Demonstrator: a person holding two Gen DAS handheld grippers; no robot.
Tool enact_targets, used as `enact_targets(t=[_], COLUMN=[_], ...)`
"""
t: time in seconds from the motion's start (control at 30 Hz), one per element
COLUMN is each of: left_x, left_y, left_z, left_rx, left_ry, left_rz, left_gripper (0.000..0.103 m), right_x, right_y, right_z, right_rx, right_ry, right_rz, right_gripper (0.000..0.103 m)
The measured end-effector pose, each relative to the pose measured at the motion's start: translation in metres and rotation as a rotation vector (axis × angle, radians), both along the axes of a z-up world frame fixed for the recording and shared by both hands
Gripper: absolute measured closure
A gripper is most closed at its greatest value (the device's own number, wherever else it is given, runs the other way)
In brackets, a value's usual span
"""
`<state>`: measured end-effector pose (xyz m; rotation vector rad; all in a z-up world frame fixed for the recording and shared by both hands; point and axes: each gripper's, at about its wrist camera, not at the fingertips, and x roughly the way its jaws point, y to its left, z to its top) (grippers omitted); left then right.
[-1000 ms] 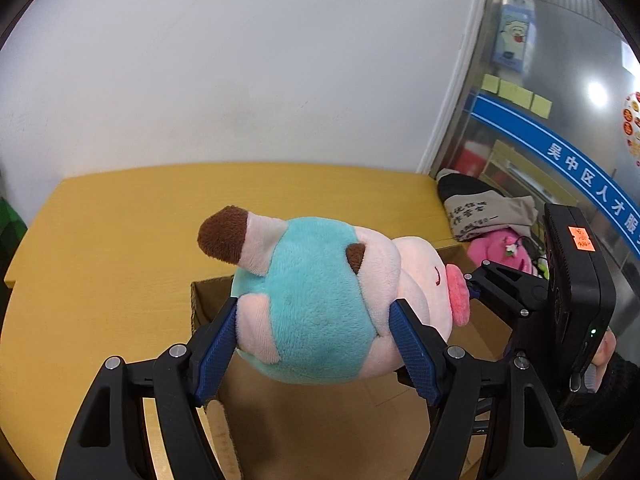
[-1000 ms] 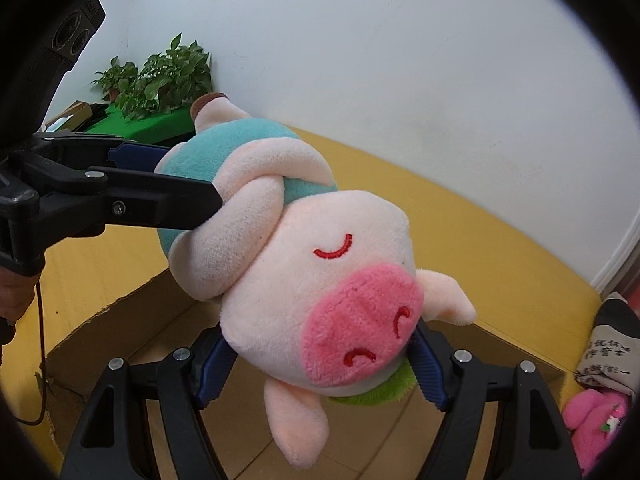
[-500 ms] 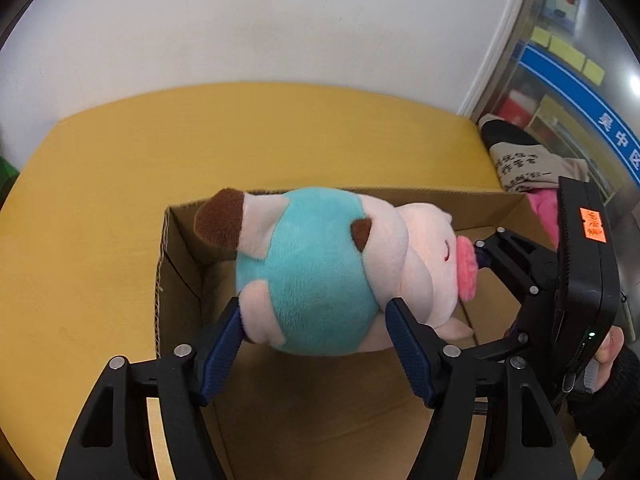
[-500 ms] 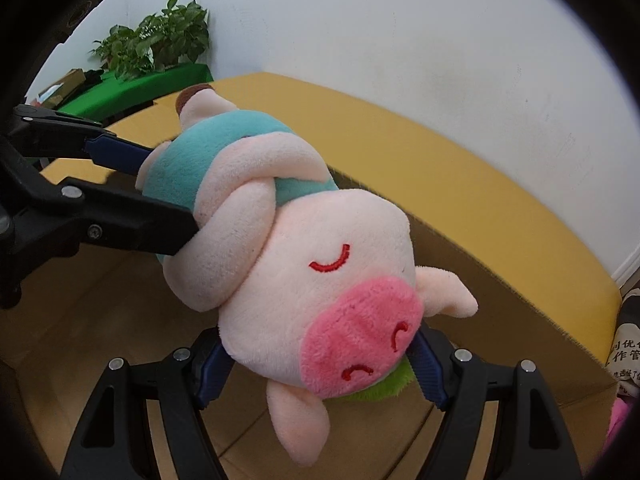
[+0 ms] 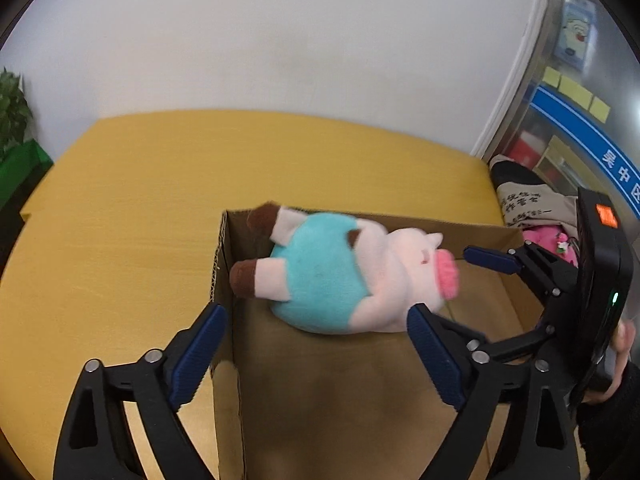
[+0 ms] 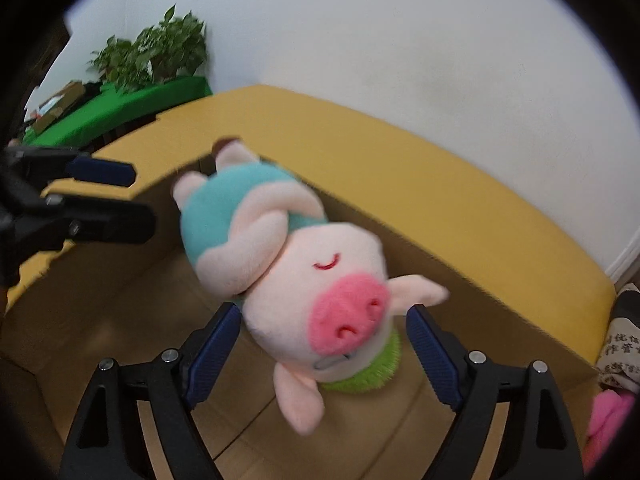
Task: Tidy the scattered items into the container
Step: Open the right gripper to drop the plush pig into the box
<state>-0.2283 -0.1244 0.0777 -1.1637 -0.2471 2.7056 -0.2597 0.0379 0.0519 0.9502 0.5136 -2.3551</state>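
Both hand-held grippers, left and right, gape wide, holding nothing; the plush pig sits inside the cardboard box on the counter. Best to back out straight, clear of the box walls.

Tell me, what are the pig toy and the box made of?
The pig toy looks like soft plush fabric: fuzzy nap, stitched eye. The box looks like plain brown cardboard: matte, with a wavy corrugated edge showing at its corner.
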Motion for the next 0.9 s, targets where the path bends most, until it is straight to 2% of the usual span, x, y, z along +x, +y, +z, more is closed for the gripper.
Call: enact_targets(t=[0.17, 0.27, 0.37, 0.47, 0.63, 0.9], left_x=[0.048, 0.092, 0.134, 0.165, 0.207, 0.241], left_y=[0.013, 0.025, 0.039, 0.054, 0.073, 0.095], left_z=[0.035, 0.053, 0.065, 0.072, 0.065, 0.056], left_rx=[-0.05, -0.099, -0.112, -0.113, -0.067, -0.067], left_ry=[0.114, 0.184, 0.246, 0.282, 0.286, 0.255], left_rz=[-0.022, -0.033, -0.013, 0.0, 0.015, 0.004], left_gripper=[0.0, 0.0, 0.0, 0.0, 0.0, 0.0], right_x=[0.047, 0.084, 0.126, 0.168, 0.216, 0.245], right_y=[0.034, 0.054, 0.061, 0.075, 0.089, 0.102], right_z=[0.063, 0.086, 0.1, 0.1, 0.086, 0.081], right_rx=[-0.08, -0.105, -0.152, -0.176, -0.163, -0.164], right_ry=[0.029, 0.042, 0.047, 0.068, 0.078, 0.088], right_rz=[-0.042, -0.073, -0.117, -0.178, -0.268, -0.293], right_gripper=[0.017, 0.017, 0.015, 0.014, 0.014, 0.014])
